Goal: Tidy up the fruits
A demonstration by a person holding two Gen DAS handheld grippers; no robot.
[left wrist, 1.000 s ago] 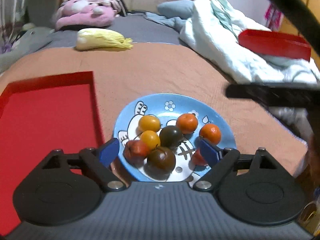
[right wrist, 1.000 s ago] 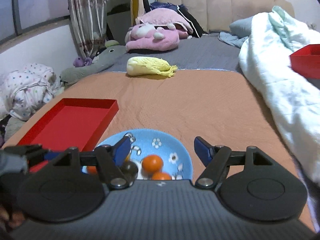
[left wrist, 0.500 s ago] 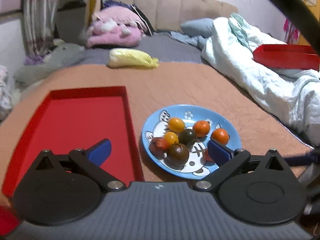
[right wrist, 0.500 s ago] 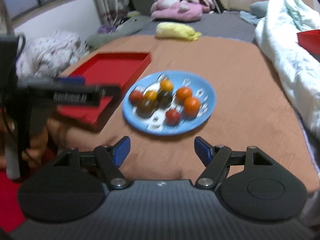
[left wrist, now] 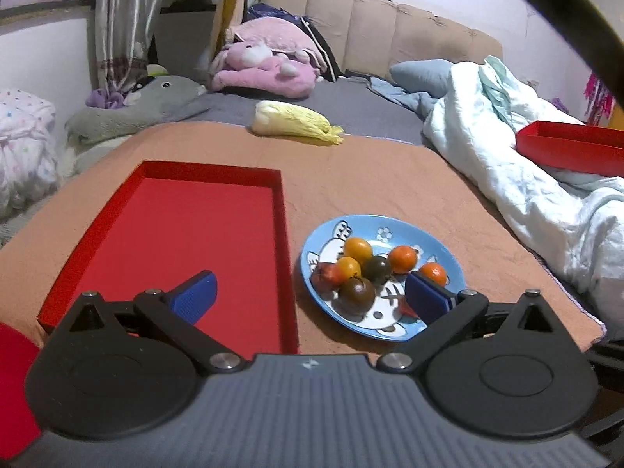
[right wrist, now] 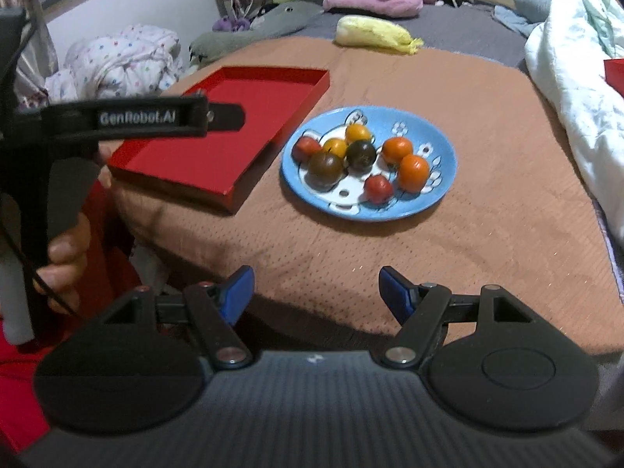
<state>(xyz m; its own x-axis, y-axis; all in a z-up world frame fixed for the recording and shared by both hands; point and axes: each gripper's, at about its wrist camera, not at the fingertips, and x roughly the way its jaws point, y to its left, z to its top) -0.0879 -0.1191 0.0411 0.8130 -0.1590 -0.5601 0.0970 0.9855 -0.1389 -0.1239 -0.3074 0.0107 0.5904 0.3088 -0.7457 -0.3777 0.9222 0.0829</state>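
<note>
A blue patterned plate holds several small fruits: orange, yellow, dark and red ones. It also shows in the left wrist view. An empty red tray lies left of the plate, also in the left wrist view. My left gripper is open and empty, above the tray's near right edge and the plate's near side. My right gripper is open and empty, above the cloth at the near edge, well short of the plate.
A brown cloth covers the table. A pale cabbage lies at its far edge. A white duvet with a second red tray is on the right. Plush toys lie behind.
Both grippers have drawn back and up from the plate. The left view now takes in the whole tray; the right gripper has pulled back to the table's near edge. Both stay open.
</note>
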